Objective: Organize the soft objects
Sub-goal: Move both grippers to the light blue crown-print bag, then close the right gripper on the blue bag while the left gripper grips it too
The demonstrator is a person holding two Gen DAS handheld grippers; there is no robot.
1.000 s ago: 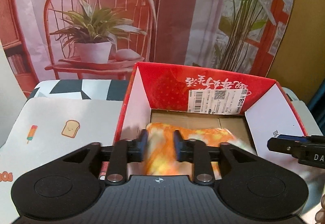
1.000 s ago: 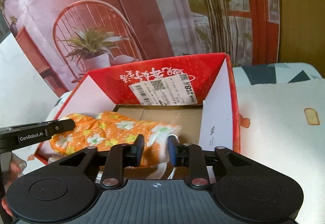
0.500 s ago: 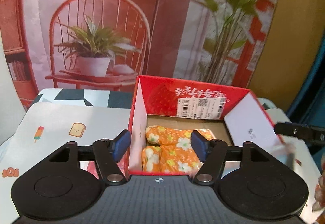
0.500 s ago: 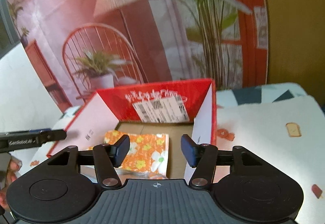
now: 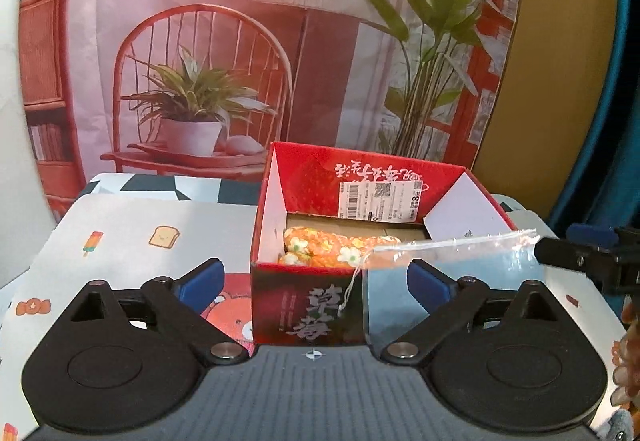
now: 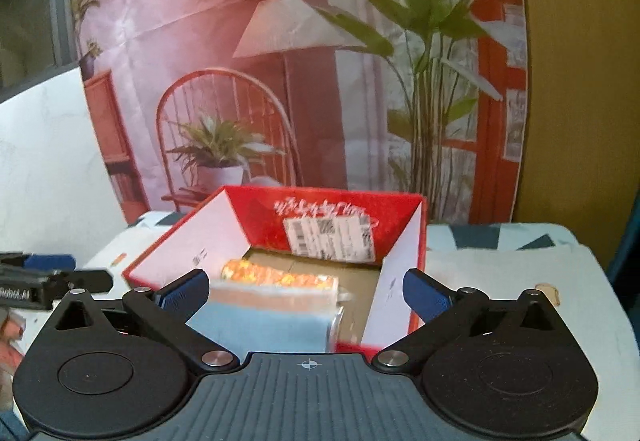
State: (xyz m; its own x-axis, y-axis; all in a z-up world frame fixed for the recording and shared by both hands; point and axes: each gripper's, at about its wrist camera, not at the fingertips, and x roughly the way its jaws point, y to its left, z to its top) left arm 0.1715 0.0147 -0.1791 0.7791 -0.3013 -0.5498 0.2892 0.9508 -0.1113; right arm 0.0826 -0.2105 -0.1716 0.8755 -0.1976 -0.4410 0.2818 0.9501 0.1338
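Orange floral cloth (image 5: 340,247) lies folded on the cardboard floor of the red box (image 5: 308,305), toward the wall on my left side, with nothing touching it. My left gripper (image 5: 314,281) is spread wide, its blue pads standing either side of the box's near wall and holding nothing. My right gripper (image 6: 306,293) is just as wide apart and also grips nothing. A clear plastic bag with a light blue item inside (image 5: 452,273) stands in front of the box's near right corner; in the right wrist view the same bag (image 6: 264,325) sits low between my fingers, blurred, and I cannot tell whether it touches either pad. The box rests on a pale tablecloth (image 5: 120,225) printed with toast and ice lollies, before a backdrop (image 5: 200,41) picturing a chair, lamp and plants.
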